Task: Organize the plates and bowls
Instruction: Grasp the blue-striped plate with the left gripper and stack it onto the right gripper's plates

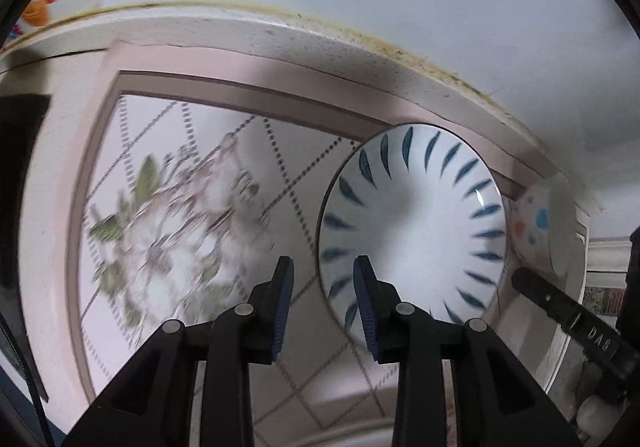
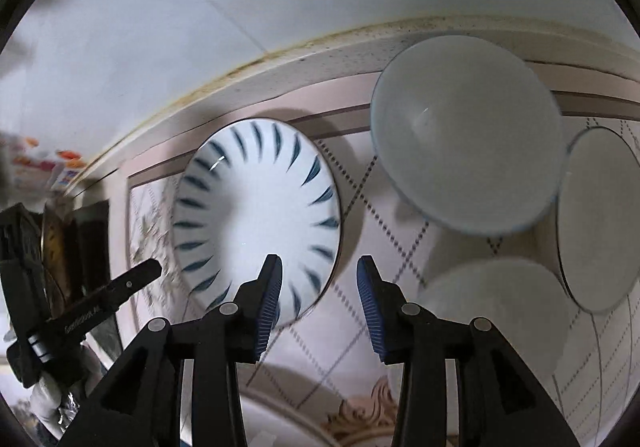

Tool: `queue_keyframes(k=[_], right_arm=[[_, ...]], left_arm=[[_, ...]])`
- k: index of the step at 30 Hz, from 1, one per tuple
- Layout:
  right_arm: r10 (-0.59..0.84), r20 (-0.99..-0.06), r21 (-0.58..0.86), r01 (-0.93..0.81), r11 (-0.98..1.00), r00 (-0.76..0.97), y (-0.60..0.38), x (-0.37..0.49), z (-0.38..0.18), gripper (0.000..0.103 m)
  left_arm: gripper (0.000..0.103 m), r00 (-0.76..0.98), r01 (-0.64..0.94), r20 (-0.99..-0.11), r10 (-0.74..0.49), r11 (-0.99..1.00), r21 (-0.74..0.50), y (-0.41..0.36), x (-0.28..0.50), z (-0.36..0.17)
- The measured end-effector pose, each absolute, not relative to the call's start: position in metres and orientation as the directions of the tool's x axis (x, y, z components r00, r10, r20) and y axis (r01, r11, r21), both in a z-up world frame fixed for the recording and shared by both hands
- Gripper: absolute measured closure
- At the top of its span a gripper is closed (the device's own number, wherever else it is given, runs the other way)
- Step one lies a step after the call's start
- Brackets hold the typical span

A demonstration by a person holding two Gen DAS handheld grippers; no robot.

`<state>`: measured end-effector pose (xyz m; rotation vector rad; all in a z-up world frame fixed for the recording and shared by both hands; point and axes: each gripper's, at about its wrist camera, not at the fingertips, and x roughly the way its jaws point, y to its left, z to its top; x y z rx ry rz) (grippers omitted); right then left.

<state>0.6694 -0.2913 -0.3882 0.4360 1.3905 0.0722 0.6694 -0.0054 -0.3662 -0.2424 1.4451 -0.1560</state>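
Observation:
A white plate with blue leaf strokes [image 1: 412,223] [image 2: 256,219] lies flat on the flowered tablecloth, near the wall. My left gripper [image 1: 324,271] hovers over its left rim, open, its blue pads pressing on nothing. My right gripper [image 2: 320,267] hangs over the plate's lower right rim, also open and holding nothing. A pale bowl [image 2: 468,135] sits to the right of the plate, with a dark-rimmed dish [image 2: 600,219] and a white dish [image 2: 496,311] beyond it. In the left wrist view a bowl with coloured dots [image 1: 540,223] stands just right of the plate.
The tablecloth [image 1: 168,231] has a pink border and dotted diamond lines. A stained white wall [image 2: 280,7] runs close behind the table edge. Dark objects [image 2: 60,239] stand at the table's left end. The other hand's gripper finger [image 1: 552,299] [image 2: 132,283] pokes into each view.

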Motion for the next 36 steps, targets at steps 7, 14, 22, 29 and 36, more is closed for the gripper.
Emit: queue_keyframes(k=[7,14,22,29,36], right_arm=[[0.280,-0.944,0.314,0.217,0.924,0.175,-0.293,0.685,-0.418,0.092],[0.284,-0.936,0.325,0.202,0.924,0.209,-0.291,0.683,-0.420,0.097],[0.312,-0.924,0.349,0.153,0.925,0.222,-0.285,0.668,-0.400,0.097],[0.319,-0.911,0.353,0.095,0.931,0.261,-0.278,0.633,-0.367,0.097],[0.349,-0.894,0.381,0.065,0.922,0.280,-0.270,0.571,-0.344,0.097]], left_arm=[[0.085,0.113,0.018,-0.968,-0.224,0.975,-0.224,-0.020,0.686,-0.389],[0.089,0.168,0.048,-0.965,-0.202,0.979,-0.196,-0.019,0.674,-0.386],[0.089,0.212,0.037,-0.951,-0.225,0.974,-0.222,-0.005,0.638,-0.365],[0.089,0.281,0.077,-0.932,-0.231,0.973,-0.218,0.006,0.582,-0.328],[0.089,0.326,0.102,-0.911,-0.254,0.967,-0.233,0.016,0.535,-0.293]])
